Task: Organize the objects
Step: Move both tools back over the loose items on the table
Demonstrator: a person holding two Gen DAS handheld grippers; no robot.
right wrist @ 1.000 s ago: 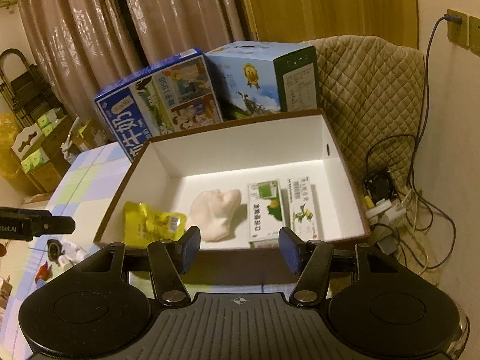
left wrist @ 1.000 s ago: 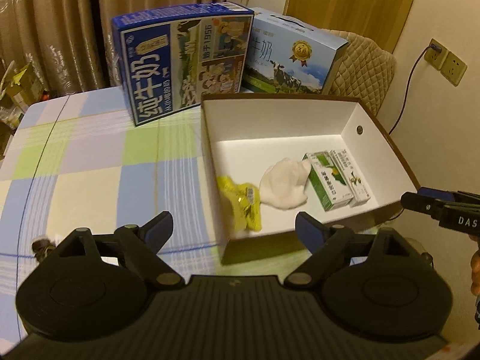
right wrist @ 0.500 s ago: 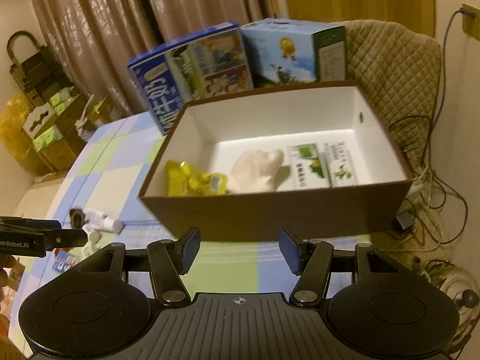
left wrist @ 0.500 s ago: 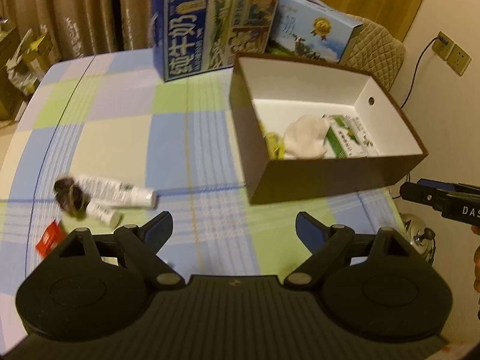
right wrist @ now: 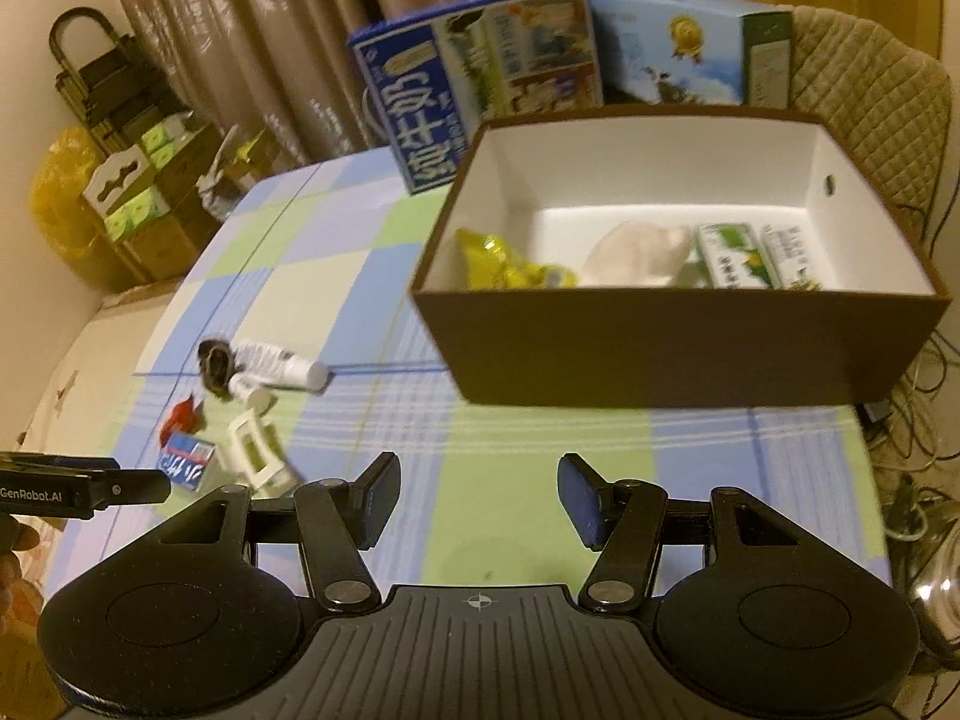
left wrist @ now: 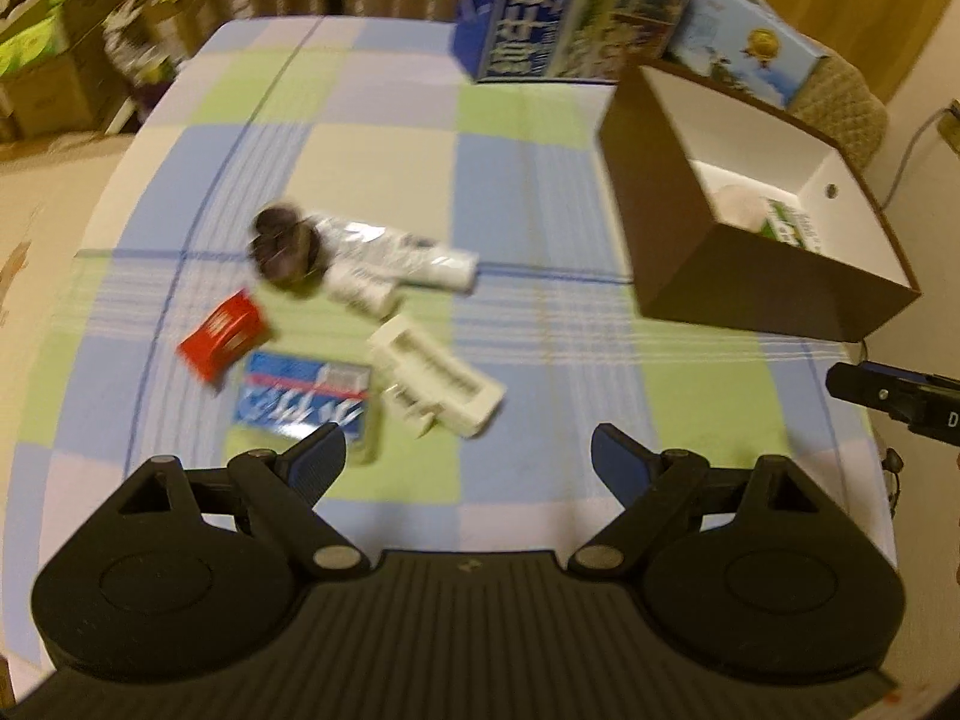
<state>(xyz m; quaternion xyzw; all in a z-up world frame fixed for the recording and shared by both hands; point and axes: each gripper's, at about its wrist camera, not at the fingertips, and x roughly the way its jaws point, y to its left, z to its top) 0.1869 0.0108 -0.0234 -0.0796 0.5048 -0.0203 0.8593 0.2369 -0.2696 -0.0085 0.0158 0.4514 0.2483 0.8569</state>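
A brown box (left wrist: 744, 282) (right wrist: 678, 348) with a white inside holds a yellow packet (right wrist: 510, 264), a white pouch (right wrist: 636, 252) and two green-and-white cartons (right wrist: 756, 252). Loose on the checked cloth lie a dark round thing (left wrist: 285, 249), a white tube (left wrist: 402, 252), a smaller tube (left wrist: 360, 294), a red packet (left wrist: 225, 333), a blue-and-white packet (left wrist: 306, 399) and a white plastic holder (left wrist: 438, 375). My left gripper (left wrist: 468, 459) hangs open above the cloth just near of the blue packet. My right gripper (right wrist: 480, 495) is open and empty in front of the box.
Two milk cartons (left wrist: 570, 6) (right wrist: 678, 42) stand behind the box. A quilted chair back (right wrist: 870, 102) is at the far right, with cables (right wrist: 918, 396) beside the table. Stacked boxes and a yellow bag (right wrist: 66, 192) sit on the floor at left.
Both grippers have drawn back and up from the box. The left one swung left, bringing the loose items on the cloth into view. Both stay open.
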